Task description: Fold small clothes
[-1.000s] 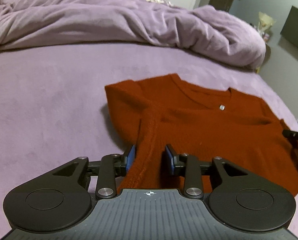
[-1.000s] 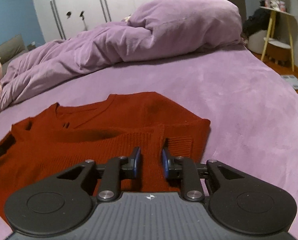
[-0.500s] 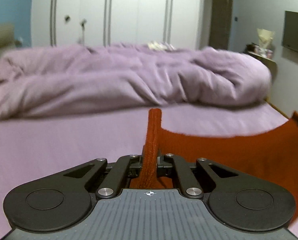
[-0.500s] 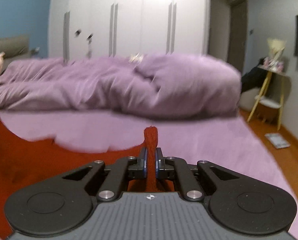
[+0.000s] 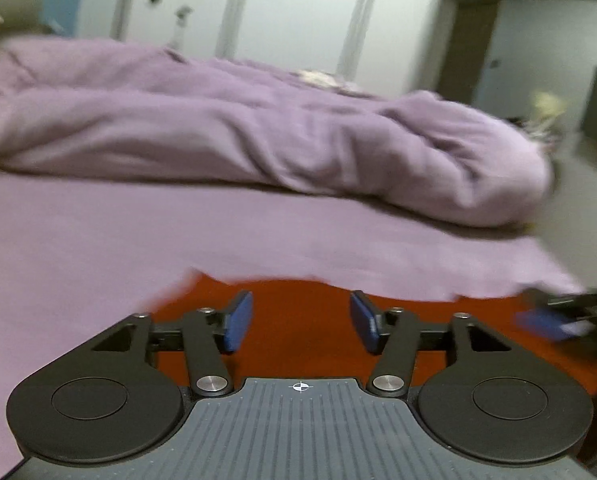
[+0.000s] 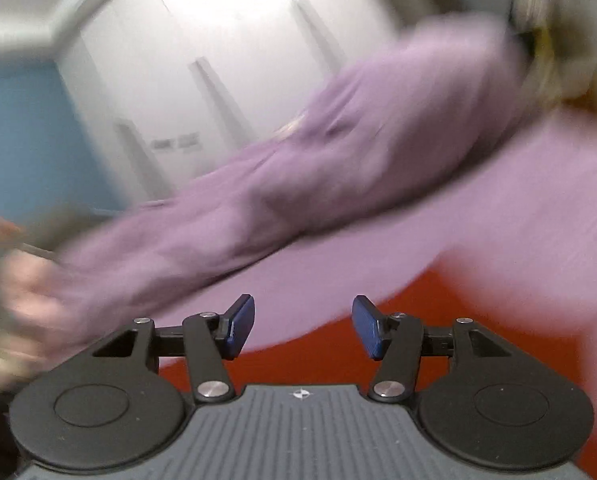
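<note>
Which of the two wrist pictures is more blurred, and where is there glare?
Right wrist view: strongly motion-smeared and tilted; the purple duvet streaks, the wardrobe doors blow out to white glare, only the right claw looks sharp. Left wrist view: milder blur; duvet folds readable, the red sweater edge soft, the left claw crisp, wardrobe bright but not washed out.

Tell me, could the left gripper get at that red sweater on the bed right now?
Probably yes: the left gripper hangs just above the red sweater, its jaws opening with nothing between them and nothing blocking the way.
</note>
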### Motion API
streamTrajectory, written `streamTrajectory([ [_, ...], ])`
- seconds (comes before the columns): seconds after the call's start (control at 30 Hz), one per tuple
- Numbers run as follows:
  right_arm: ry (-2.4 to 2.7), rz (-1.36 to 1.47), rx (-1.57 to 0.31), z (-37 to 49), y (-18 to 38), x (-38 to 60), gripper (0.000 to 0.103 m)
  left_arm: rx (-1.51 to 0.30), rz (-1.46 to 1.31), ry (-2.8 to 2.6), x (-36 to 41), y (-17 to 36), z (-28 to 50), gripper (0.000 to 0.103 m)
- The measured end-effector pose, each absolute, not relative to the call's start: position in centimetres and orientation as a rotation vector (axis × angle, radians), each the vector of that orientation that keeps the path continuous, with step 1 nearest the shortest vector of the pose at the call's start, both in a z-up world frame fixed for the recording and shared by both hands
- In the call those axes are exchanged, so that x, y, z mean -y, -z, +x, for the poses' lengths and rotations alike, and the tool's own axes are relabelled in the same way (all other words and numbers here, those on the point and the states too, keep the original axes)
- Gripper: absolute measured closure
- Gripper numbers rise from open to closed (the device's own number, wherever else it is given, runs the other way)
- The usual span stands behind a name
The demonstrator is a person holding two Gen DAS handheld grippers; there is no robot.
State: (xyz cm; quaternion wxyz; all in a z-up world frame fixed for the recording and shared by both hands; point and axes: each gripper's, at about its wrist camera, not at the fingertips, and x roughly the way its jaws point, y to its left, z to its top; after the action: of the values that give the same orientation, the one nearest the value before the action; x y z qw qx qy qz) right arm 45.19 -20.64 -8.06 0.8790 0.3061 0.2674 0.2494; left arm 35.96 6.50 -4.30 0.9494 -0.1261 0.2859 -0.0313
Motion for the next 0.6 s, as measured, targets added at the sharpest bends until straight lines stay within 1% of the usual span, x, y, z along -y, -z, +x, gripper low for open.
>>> streamTrajectory([
  [0.03, -0.569, 0.709, -0.598, 45.7, 9.0, 19.8, 0.048, -0.594, -0.275, 0.091, -5.9, 4.9, 36.4, 0.033],
  [0.1, -0.626, 0.806, -0.688, 46.9, 11.4, 18.0, 0.049, -0.601, -0.316, 0.081, -5.6, 6.2, 37.4, 0.034],
  [0.13, -0.628, 0.775, -0.701, 47.4, 12.1, 17.6, 0.057, -0.604, -0.337, 0.061, -5.7, 6.9, 37.7, 0.034],
  [0.2, -0.577, 0.711, -0.678, 47.7, 12.2, 18.7, 0.075, -0.603, -0.337, -0.01, -6.5, 8.0, 38.0, 0.034],
  [0.27, -0.52, 0.686, -0.654, 48.4, 11.6, 21.8, 0.078, -0.59, -0.26, -0.104, -7.2, 8.5, 38.0, 0.035],
  [0.33, -0.406, 0.568, -0.587, 48.2, 10.7, 24.6, 0.078, -0.58, -0.248, -0.12, -8.9, 8.9, 37.1, 0.035],
  [0.43, -0.274, 0.584, -0.559, 48.2, 10.2, 29.1, 0.078, -0.571, -0.328, -0.148, -10.7, 8.5, 36.5, 0.035],
  [0.47, -0.213, 0.56, -0.539, 47.9, 9.9, 29.7, 0.074, -0.571, -0.325, -0.157, -11.1, 8.4, 36.5, 0.035],
  [0.5, -0.139, 0.525, -0.523, 47.6, 9.7, 30.2, 0.066, -0.577, -0.315, -0.165, -11.3, 8.3, 36.4, 0.035],
  [0.53, -0.078, 0.525, -0.515, 47.2, 9.6, 30.9, 0.061, -0.591, -0.305, -0.176, -11.5, 8.3, 36.2, 0.035],
  [0.6, -0.034, 0.54, -0.524, 46.8, 9.5, 31.4, 0.061, -0.606, -0.293, -0.198, -12.0, 8.0, 35.8, 0.035],
])
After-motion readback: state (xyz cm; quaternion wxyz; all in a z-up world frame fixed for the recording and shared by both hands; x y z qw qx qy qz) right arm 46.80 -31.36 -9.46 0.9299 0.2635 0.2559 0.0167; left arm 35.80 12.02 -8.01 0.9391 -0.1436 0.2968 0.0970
